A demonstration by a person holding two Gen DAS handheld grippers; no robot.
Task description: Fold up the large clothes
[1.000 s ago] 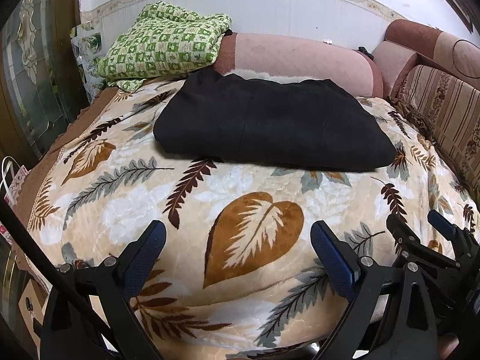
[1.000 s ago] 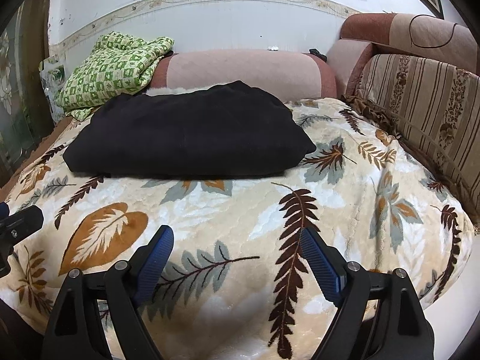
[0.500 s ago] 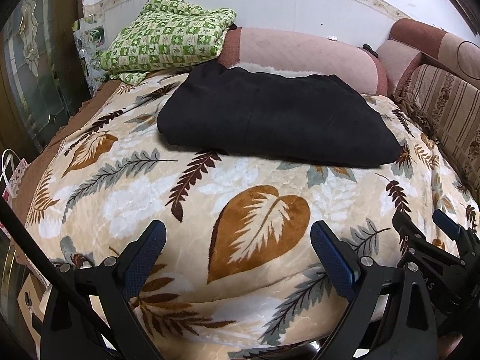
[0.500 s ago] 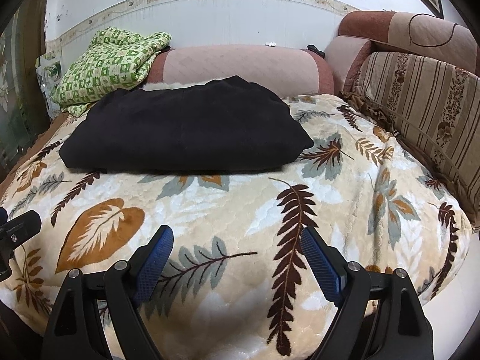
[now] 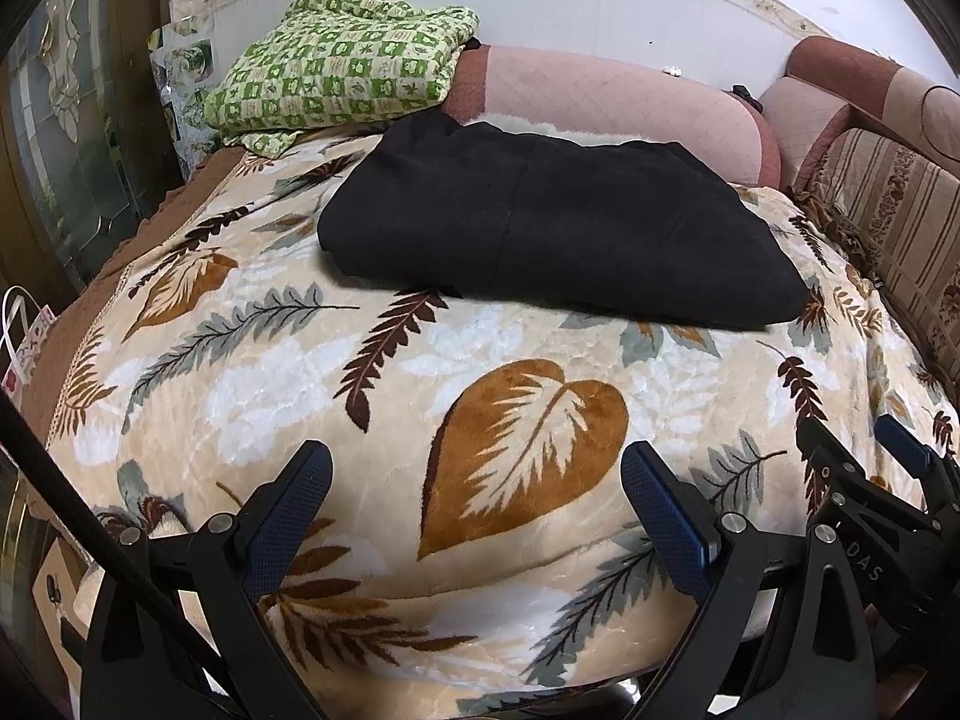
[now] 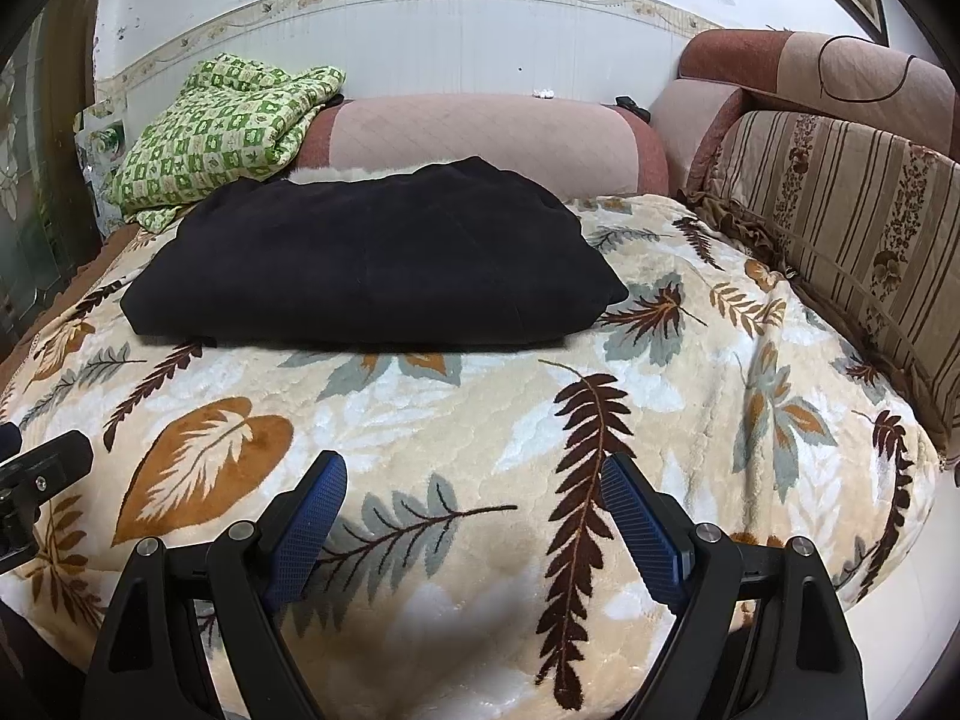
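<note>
A black garment (image 5: 558,234) (image 6: 372,264) lies folded into a flat rectangle on the far half of a leaf-patterned blanket (image 5: 516,420) (image 6: 480,420). My left gripper (image 5: 477,468) hovers open over the blanket's near part, well short of the garment, with nothing between its blue pads. Over the same near edge my right gripper (image 6: 474,480) also stands open and empty. In the left wrist view the right gripper (image 5: 864,456) shows at the lower right. A part of the left gripper (image 6: 36,468) shows at the left edge of the right wrist view.
A green checked quilt (image 5: 342,60) (image 6: 222,126) is piled at the back left on a pink bolster (image 5: 600,96) (image 6: 480,138). Striped cushions (image 5: 900,222) (image 6: 840,228) line the right side. A glass-panelled door (image 5: 78,120) stands at the left, a white wall behind.
The left wrist view has shifted slightly, so the garment and quilt sit a little higher and further right in it. The garment has not moved, and both grippers keep their opening.
</note>
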